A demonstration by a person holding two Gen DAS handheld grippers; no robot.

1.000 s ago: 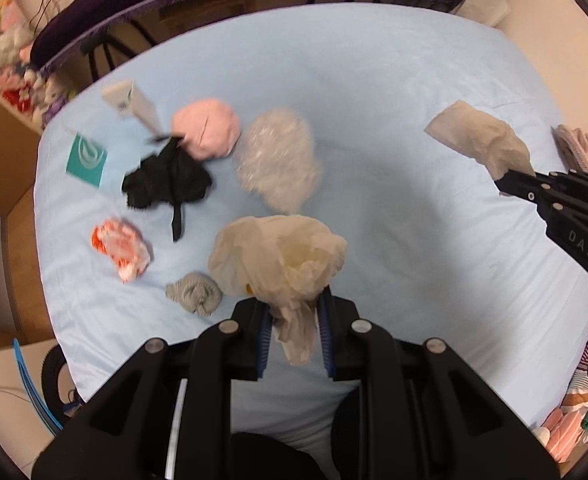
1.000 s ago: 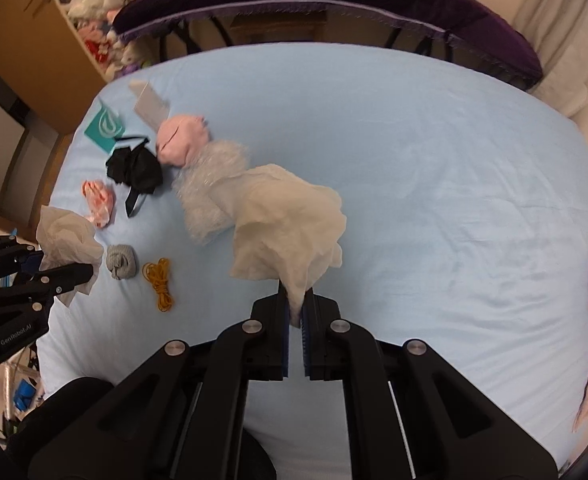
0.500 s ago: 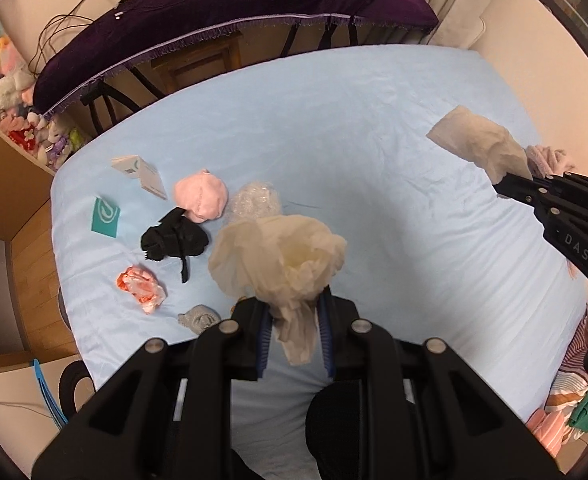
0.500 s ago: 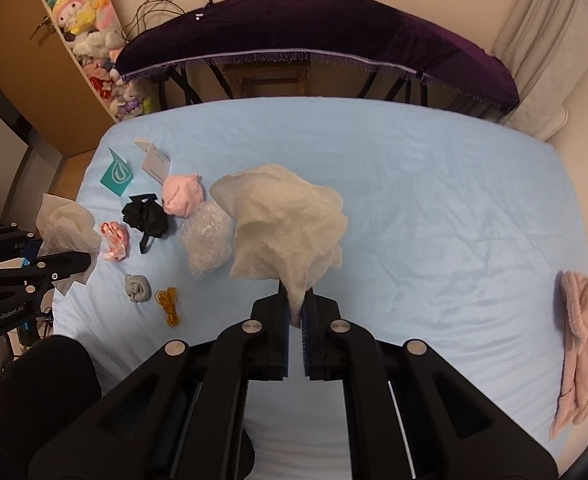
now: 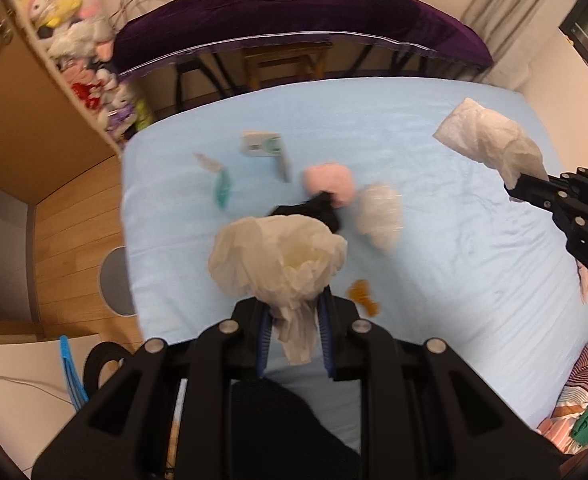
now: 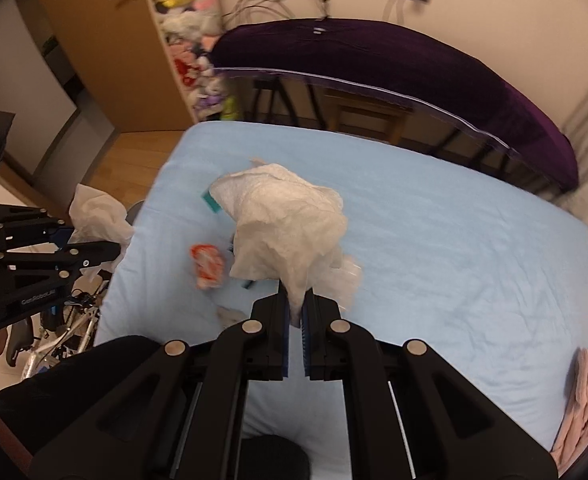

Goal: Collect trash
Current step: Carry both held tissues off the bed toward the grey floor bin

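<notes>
My left gripper (image 5: 293, 312) is shut on a crumpled cream tissue (image 5: 278, 256) and holds it above the near left part of the light blue bed (image 5: 454, 264). My right gripper (image 6: 295, 304) is shut on a crumpled white tissue (image 6: 282, 224), also held above the bed. Each gripper shows in the other's view: the right one (image 5: 512, 190) at the right edge with its tissue (image 5: 490, 144), the left one (image 6: 114, 248) at the left with its tissue (image 6: 98, 216). On the bed lie a pink wad (image 5: 330, 180), a black rag (image 5: 314, 210), a clear plastic wad (image 5: 382, 216), an orange string (image 5: 364, 296) and a red-white wrapper (image 6: 208, 264).
A teal packet (image 5: 222, 188) and a small white carton (image 5: 262, 146) lie near the bed's far left. A purple-covered bench (image 5: 294, 32) stands beyond the bed, a shelf of plush toys (image 5: 90, 60) to the left. A grey round object (image 5: 116, 280) sits on the wooden floor. Pink cloth (image 6: 586, 396) lies at the bed's right edge.
Both grippers have lifted higher and swung left with their tissues still held, so the floor and shelf left of the bed now show. The things on the bed have not moved.
</notes>
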